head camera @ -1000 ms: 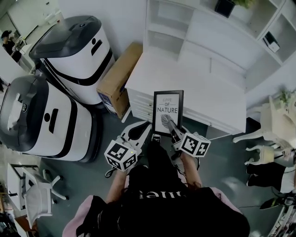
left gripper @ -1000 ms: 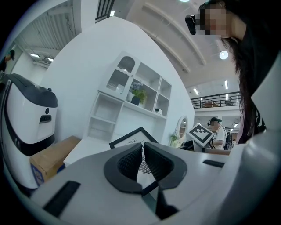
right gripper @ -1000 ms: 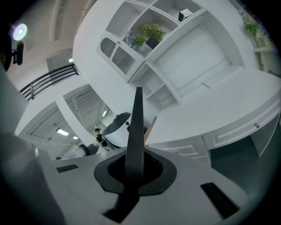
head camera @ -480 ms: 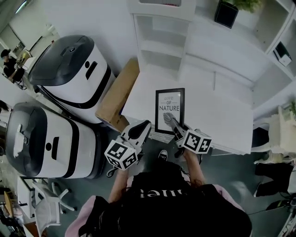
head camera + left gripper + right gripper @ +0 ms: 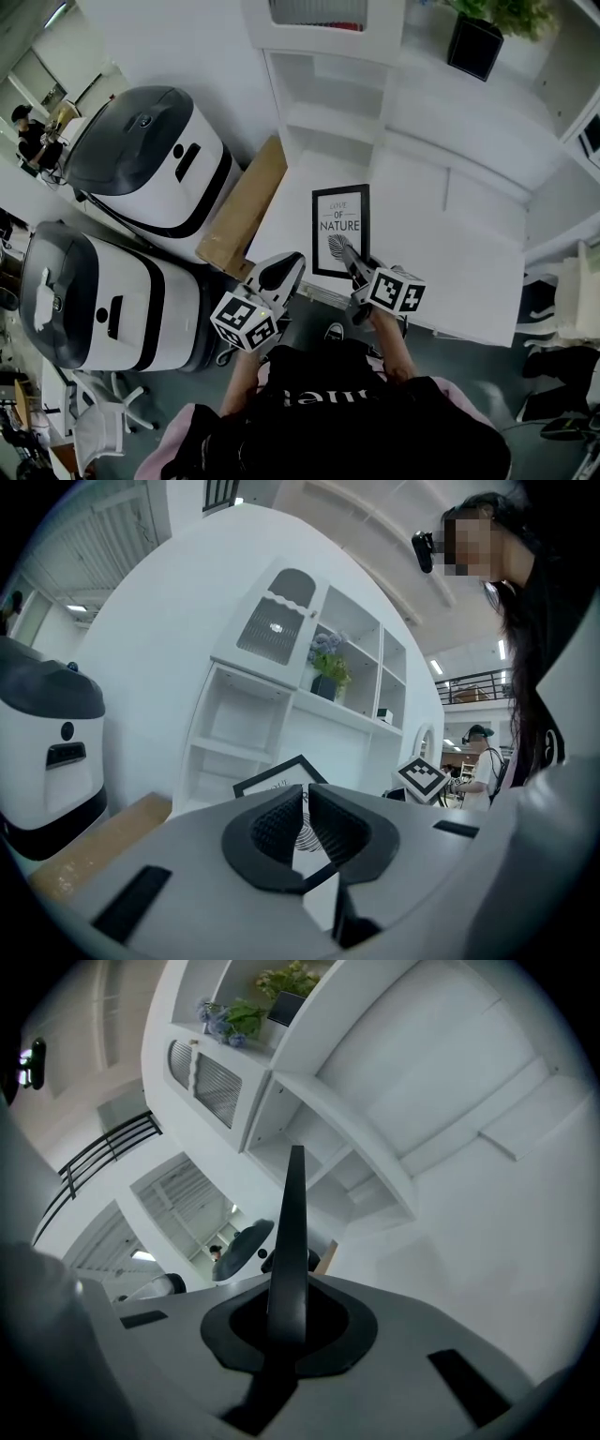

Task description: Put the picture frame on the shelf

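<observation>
The picture frame is black with a white print reading "NATURE". It hangs over the white counter in front of the white shelf unit. My right gripper is shut on the frame's lower edge. In the right gripper view the frame stands edge-on between the jaws of that gripper. My left gripper hovers just left of the frame, shut and empty. In the left gripper view its pads meet, with the frame beyond them.
Two large white-and-black machines stand at the left. A cardboard box leans between them and the counter. A potted plant sits high on the shelving. A white chair is at the right.
Both grippers and the held frame have moved forward toward the shelf unit, which now looks nearer and larger. The right gripper's hold on the frame is unchanged.
</observation>
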`<state>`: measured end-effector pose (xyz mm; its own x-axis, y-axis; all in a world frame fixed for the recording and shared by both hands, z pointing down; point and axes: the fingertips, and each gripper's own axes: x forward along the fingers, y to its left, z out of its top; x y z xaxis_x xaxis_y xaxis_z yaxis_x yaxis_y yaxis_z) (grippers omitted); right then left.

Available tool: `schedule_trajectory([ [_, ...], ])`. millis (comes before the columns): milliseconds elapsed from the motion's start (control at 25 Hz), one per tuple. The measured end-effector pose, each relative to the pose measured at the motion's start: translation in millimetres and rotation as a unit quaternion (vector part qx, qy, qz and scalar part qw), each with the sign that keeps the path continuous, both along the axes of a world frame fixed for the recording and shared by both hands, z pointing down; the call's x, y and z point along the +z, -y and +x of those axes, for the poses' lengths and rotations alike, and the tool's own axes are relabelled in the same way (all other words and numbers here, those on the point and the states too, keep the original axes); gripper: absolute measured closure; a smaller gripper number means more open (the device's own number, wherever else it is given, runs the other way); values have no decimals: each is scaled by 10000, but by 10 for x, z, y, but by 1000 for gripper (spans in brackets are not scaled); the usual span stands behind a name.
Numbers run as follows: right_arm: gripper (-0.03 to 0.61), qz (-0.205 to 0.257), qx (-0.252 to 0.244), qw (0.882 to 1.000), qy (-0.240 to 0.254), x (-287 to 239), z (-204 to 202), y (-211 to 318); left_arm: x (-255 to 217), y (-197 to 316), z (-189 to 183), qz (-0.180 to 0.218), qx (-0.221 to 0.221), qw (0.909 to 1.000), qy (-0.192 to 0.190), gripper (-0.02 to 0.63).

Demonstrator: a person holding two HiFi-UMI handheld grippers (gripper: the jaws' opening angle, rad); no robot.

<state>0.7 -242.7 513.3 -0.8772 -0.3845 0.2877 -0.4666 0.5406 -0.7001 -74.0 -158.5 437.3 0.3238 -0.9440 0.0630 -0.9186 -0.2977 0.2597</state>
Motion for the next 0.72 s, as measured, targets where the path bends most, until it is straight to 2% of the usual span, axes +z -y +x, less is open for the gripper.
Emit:
schedule_trajectory([
  [400,526,4,-78,9999,100,-36,-259,243,81,111,-184,-195,-65,9996,213,584],
  [560,526,55,-21,9999,139,-101,-362,333,136,235,-251,-265,94,9987,415,583],
  [720,526,99,129,9998,134,-169,-469,471,100,428,-361,-207,296,9985,401,584],
])
